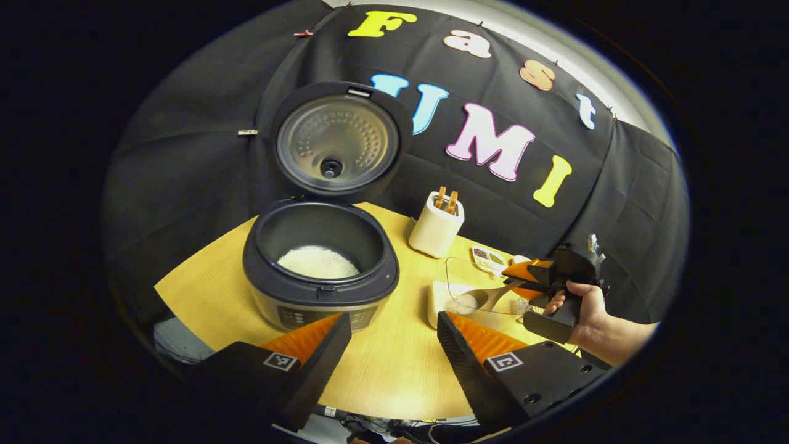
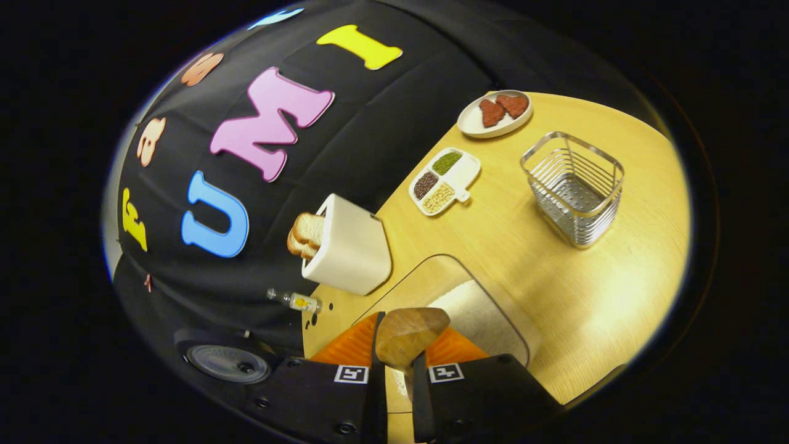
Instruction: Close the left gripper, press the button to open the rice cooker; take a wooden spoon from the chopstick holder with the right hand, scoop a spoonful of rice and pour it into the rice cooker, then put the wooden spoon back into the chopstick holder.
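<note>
The rice cooker point(image 1: 320, 271) sits on the table point(image 1: 394, 364) with its lid point(image 1: 336, 142) standing up, so the button part looks done. There is already some white rice in the pot point(image 1: 317, 262). My left gripper point(image 1: 394, 345) hangs in front of the cooker with its fingers wide apart, and it has nothing in it.

My right gripper point(image 1: 524, 280) is at about 3 o'clock from the cooker. Its fingers press on the handle of the wooden spoon point(image 1: 487, 297). In the right gripper view the handle end sticks up between the two fingers. The spoon's bowl dips into the clear box of rice point(image 1: 468, 302), and I think some rice sits in it. So I judge I am at the scooping step.

Next I think I must lift the spoon up flat, so no rice falls off. Then I carry it toward 9 o'clock, over the pot, and tip it.

The chopstick holder point(image 2: 573, 188) is the wire basket. In the right gripper view it stands at about 1 o'clock, well apart from the spoon. The spoon goes back there last. A toaster point(image 2: 348, 246) stands just beside the rice box.
</note>
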`<state>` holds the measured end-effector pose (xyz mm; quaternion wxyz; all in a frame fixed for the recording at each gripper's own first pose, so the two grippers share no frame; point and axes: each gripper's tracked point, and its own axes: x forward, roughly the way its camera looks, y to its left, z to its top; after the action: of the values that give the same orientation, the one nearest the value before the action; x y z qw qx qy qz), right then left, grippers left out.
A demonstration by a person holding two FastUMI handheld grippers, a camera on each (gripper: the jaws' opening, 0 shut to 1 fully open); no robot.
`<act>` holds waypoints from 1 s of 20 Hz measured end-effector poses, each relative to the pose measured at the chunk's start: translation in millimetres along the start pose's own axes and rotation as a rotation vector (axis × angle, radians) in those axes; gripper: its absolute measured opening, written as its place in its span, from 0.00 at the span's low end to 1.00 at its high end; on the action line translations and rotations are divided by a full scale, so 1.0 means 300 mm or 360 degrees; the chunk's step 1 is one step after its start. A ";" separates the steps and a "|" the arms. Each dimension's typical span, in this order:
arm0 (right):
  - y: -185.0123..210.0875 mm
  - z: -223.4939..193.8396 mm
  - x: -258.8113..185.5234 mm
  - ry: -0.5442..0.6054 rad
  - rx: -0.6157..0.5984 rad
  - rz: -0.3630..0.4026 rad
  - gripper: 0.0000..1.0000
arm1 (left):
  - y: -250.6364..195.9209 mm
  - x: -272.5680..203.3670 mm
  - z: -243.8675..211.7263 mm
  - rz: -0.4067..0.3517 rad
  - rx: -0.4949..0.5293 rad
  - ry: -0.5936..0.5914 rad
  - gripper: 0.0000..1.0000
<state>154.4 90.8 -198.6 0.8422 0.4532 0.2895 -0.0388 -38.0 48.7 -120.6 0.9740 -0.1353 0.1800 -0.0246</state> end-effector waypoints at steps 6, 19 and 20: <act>-0.063 0.111 -0.056 -0.0061 0.0340 -0.0020 0.21 | -0.008 0.036 0.020 -0.0082 0.0067 -0.0011 0.95; 0.142 0.087 -0.120 0.0091 0.0566 0.0174 0.21 | 0.176 -0.014 0.052 0.0130 -0.0045 -0.0103 0.96; 0.176 0.078 -0.126 0.0111 0.0570 0.0205 0.21 | 0.197 -0.018 0.054 0.0155 -0.0061 -0.0111 0.95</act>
<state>150.9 95.9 -129.8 0.7383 0.6145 0.2773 -0.0199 -37.4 110.1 -120.3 0.9770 -0.1457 0.1526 0.0309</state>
